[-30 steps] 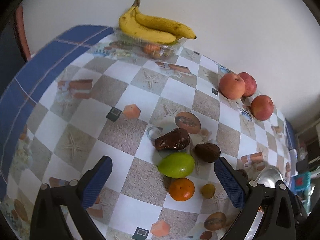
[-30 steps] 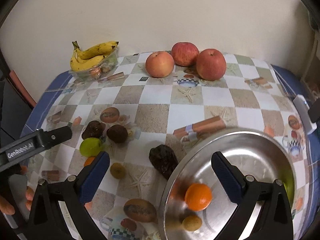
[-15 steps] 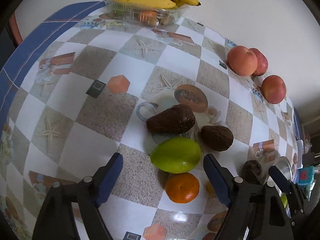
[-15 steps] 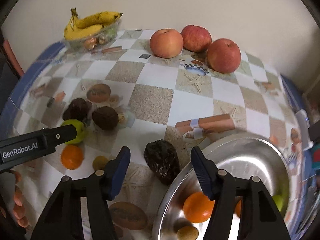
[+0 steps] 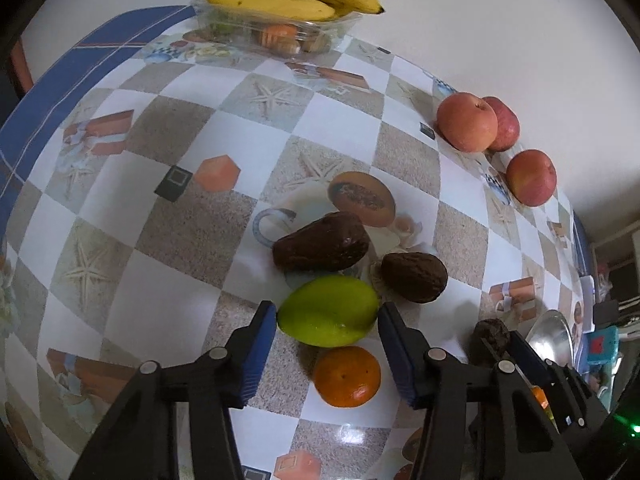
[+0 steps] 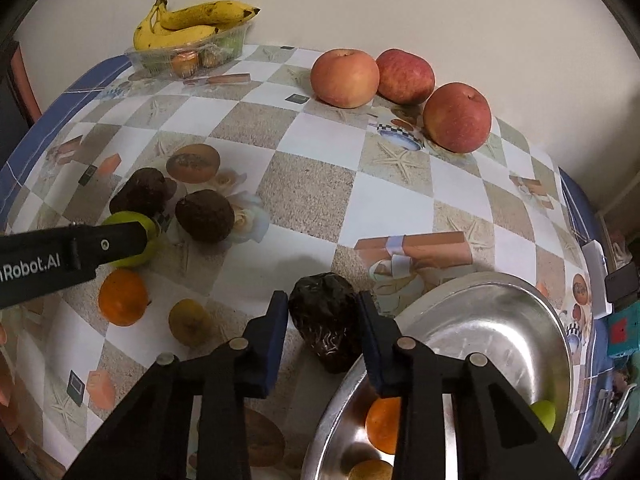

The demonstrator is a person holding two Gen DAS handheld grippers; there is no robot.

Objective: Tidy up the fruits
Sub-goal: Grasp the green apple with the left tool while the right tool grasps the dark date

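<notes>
A green fruit (image 5: 328,310) lies on the patterned tablecloth between the fingers of my left gripper (image 5: 326,316). Its jaws are closing, and both blue pads touch the fruit's sides. A dark wrinkled fruit (image 6: 324,320) lies beside the steel bowl (image 6: 480,280). My right gripper (image 6: 323,308) straddles it with jaws closing and pads against its flanks. An orange (image 5: 346,376) lies just under the green fruit, and two dark brown fruits (image 5: 322,242) (image 5: 414,276) lie just beyond it. The bowl holds an orange (image 6: 384,424), a green fruit (image 6: 544,414) and a yellowish one.
Three apples (image 6: 404,76) stand by the back wall. Bananas (image 6: 192,24) rest on a clear plastic tray (image 6: 184,56) at the back left. A small yellow-brown fruit (image 6: 190,322) lies left of my right gripper. The left finger (image 6: 80,248) reaches in from the left.
Both grippers came down toward the table, and their jaws narrowed from wide open. The left now straddles the green fruit and the right the dark wrinkled fruit.
</notes>
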